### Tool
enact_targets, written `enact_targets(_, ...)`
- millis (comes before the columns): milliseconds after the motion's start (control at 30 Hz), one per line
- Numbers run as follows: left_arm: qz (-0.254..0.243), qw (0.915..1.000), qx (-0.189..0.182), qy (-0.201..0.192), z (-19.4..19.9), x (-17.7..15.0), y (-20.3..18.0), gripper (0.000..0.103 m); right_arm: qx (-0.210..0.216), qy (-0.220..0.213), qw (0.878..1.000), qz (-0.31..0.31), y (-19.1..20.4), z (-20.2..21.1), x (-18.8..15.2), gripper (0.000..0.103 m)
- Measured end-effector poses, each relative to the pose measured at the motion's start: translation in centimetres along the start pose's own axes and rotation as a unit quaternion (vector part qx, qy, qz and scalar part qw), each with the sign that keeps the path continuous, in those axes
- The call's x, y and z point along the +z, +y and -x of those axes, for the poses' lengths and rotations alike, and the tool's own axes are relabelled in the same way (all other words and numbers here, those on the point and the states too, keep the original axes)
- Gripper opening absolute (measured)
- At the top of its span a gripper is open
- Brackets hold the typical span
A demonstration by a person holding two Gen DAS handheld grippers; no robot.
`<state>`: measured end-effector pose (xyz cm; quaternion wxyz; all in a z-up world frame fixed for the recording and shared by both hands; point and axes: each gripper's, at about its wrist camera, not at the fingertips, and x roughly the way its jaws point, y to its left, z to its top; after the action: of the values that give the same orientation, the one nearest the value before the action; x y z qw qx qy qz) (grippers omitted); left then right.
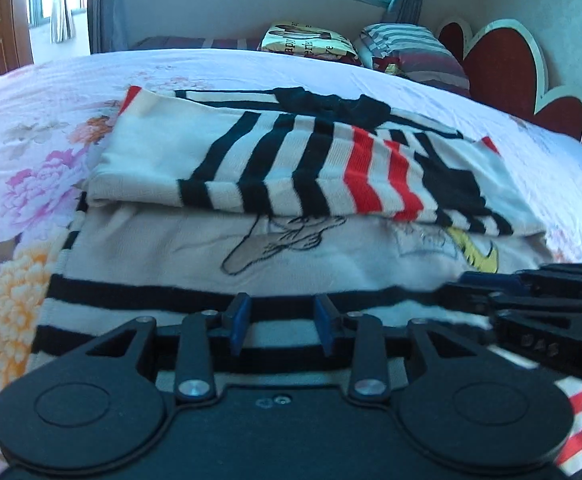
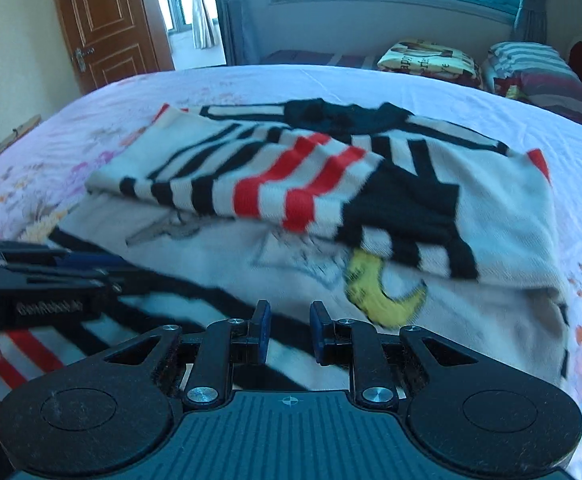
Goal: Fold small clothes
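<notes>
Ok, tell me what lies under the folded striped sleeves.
Under the striped sleeves lies the sweater's cream front; a line drawing and a yellow moon poke out. The rest of the print is covered.

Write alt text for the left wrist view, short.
A cream sweater with black and red stripes lies partly folded on a flowered bedsheet, its sleeves laid across the chest. The left gripper hangs over the near hem, jaws apart with nothing between them; the right gripper enters from the right. Pillows sit behind.
</notes>
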<state>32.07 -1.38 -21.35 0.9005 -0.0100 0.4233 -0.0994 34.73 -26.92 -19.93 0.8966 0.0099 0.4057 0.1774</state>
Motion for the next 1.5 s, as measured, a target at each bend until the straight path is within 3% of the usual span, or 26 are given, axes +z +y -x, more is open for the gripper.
enact_targets(300,0.009,0.999,0.043,-0.003,4.1,-3.7,2.9,0.036,-0.05,-0.003,0.999,-0.001,-4.1,4.1,-4.1,0.021)
enact_targets(367,0.015,0.9987,0.048,0.002,4.9,-4.1,3.1,0.034,-0.042,-0.011,0.999,-0.017,-3.8,5.3,-4.0,0.021)
enact_targets(467,0.02,0.9994,0.028,-0.002,6.1,-4.0,2.1,0.035,-0.015,-0.029,0.999,-0.022,-1.4,6.4,-3.7,0.021)
enact_targets(600,-0.012,0.9997,-0.013,-0.014,6.5,-3.9,-0.6,0.037,0.008,-0.037,0.999,0.004,4.0,6.2,-3.6,0.021)
enact_targets(733,-0.042,0.9987,-0.03,-0.005,6.1,-5.2,-1.3,0.04,-0.016,-0.004,1.0,0.019,7.4,4.6,-4.7,0.021)
enact_targets(800,-0.041,0.9986,-0.03,0.013,5.8,-6.3,-0.1,0.04,-0.032,0.001,0.999,0.012,7.5,4.7,-5.9,0.021)
enact_targets(1100,-0.036,0.9987,-0.037,-0.002,9.1,-9.4,3.7,0.04,-0.103,0.001,0.994,-0.023,6.1,9.5,-10.2,0.021)
enact_targets(1333,-0.032,0.9988,-0.037,-0.001,10.3,-10.3,4.2,0.04,-0.132,0.0,0.991,-0.035,6.9,11.6,-12.4,0.021)
enact_targets(1500,-0.02,0.9987,-0.046,-0.001,11.4,-10.4,4.5,0.049,-0.137,-0.005,0.989,-0.057,7.2,12.6,-12.8,0.022)
